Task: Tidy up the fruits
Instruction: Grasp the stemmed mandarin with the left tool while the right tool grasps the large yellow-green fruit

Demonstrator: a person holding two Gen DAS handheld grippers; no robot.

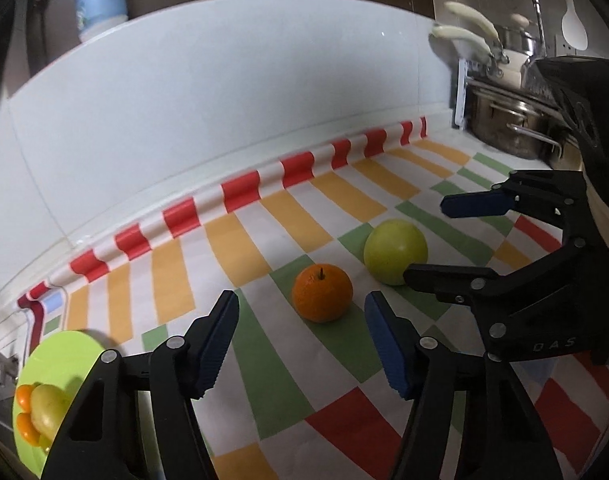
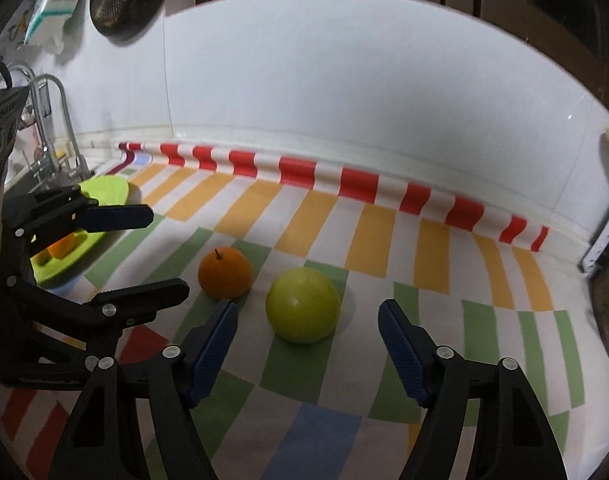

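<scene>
An orange (image 1: 322,292) and a yellow-green apple (image 1: 394,250) lie side by side on the striped cloth (image 1: 264,360). My left gripper (image 1: 300,299) is open, and the orange sits just beyond its blue pads, untouched. In the right wrist view my right gripper (image 2: 307,307) is open around the apple (image 2: 302,306), with a gap on each side. The orange (image 2: 224,272) lies to the apple's left there. Each gripper shows in the other's view: the right gripper (image 1: 426,240) beside the apple, the left gripper (image 2: 168,252) near the orange. A green plate (image 1: 68,348) at the left holds small oranges and a yellow fruit (image 1: 46,408).
Steel pots (image 1: 512,128) with cream handles stand at the counter's right end. A faucet (image 2: 60,120) and sink lie past the green plate (image 2: 104,192) on the left. A white tiled wall (image 2: 344,100) backs the cloth, whose red-striped edge curls up against it.
</scene>
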